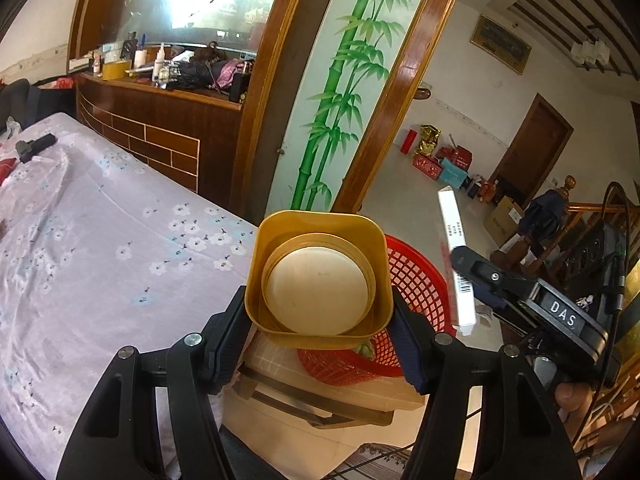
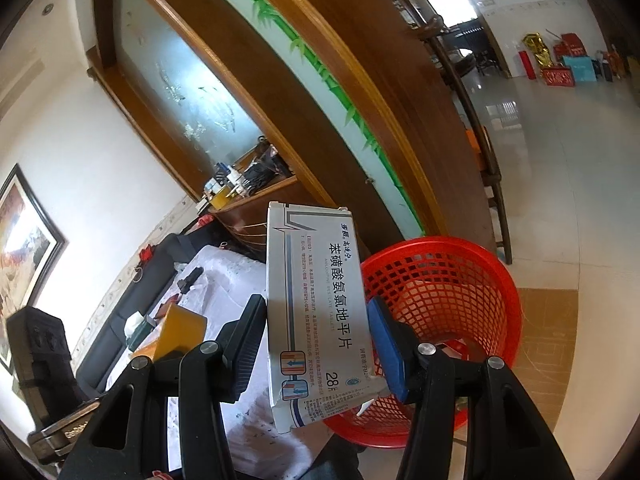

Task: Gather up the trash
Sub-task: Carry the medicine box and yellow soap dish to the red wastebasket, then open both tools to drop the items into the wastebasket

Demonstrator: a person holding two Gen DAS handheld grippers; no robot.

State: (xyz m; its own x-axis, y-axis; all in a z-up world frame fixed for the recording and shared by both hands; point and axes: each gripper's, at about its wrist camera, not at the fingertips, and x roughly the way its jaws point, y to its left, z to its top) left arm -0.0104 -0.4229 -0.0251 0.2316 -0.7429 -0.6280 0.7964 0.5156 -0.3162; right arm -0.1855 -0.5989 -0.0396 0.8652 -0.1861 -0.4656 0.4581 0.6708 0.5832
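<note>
My left gripper [image 1: 320,316] is shut on a yellow square paper cup [image 1: 318,280], its open mouth facing the camera, held above the near edge of a red mesh basket [image 1: 416,280]. My right gripper [image 2: 316,344] is shut on a white medicine box [image 2: 316,312] with blue print, held beside the rim of the red basket [image 2: 448,292]. The box [image 1: 456,264] and the right gripper's body [image 1: 532,296] also show in the left wrist view, right of the basket. The yellow cup [image 2: 176,336] shows at the left in the right wrist view.
A bed with a floral lilac sheet [image 1: 100,232] lies to the left, with a black object [image 1: 34,146] on it. The basket stands on a low wooden stool [image 1: 320,396]. A wooden counter [image 1: 160,120] with clutter is behind. Boxes [image 1: 444,160] sit on the tiled floor.
</note>
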